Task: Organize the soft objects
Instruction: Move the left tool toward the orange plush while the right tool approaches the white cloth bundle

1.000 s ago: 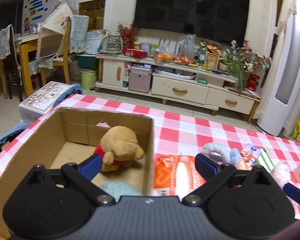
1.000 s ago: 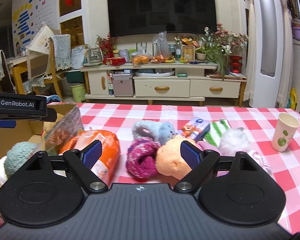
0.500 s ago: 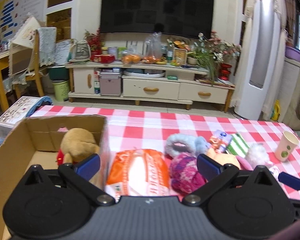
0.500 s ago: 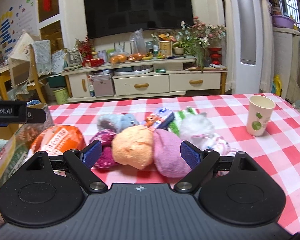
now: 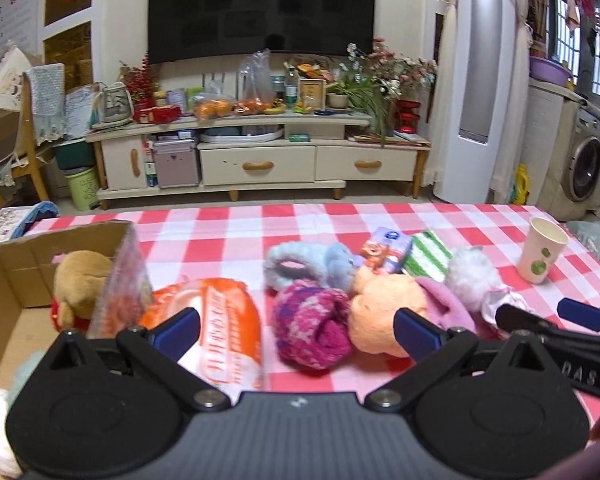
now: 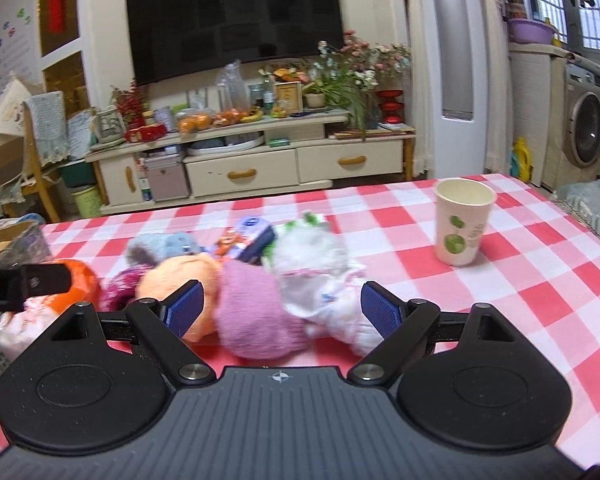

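left tongs (image 5: 296, 330): spread wide, nothing held; blue ribbed pads, black matte arms. Low over the near edge of the pile, straddling the orange pack and magenta ball.
right tongs (image 6: 283, 308): spread wide, nothing held; pink sock and white plush lie between the pads, contact unclear.
tabletop (image 5: 236, 236): red-and-white check cloth, flat.
box (image 5: 8, 268): corrugated cardboard, open top, far left. Tan bear (image 5: 80, 280) sits inside against the right wall; a teal knit piece with white fluff shows at the near corner.
orange pack (image 5: 224, 328): glossy plastic, soft and pillowy, just beside the box.
magenta ball (image 5: 310, 324): rolled fuzzy knit, touching the orange plush.
orange plush (image 5: 384, 312): rounded fleece lump, mid-pile.
pink sock (image 6: 256, 316): fuzzy knit, rolled, pressed against the orange plush.
white plush (image 6: 312, 256): fluffy, on a crinkled pale printed fabric.
blue plush (image 5: 304, 266): fuzzy ring shape behind the magenta ball.
cup (image 6: 462, 222): paper, tapered, green dots, upright, well apart to the right of the pile.
vs 1 s ago: both tongs have swung right. Left view was centred on the box, now on the pile. Right view now has the sock and white plush centred; the cup is nearer. Soft items lie where they were.
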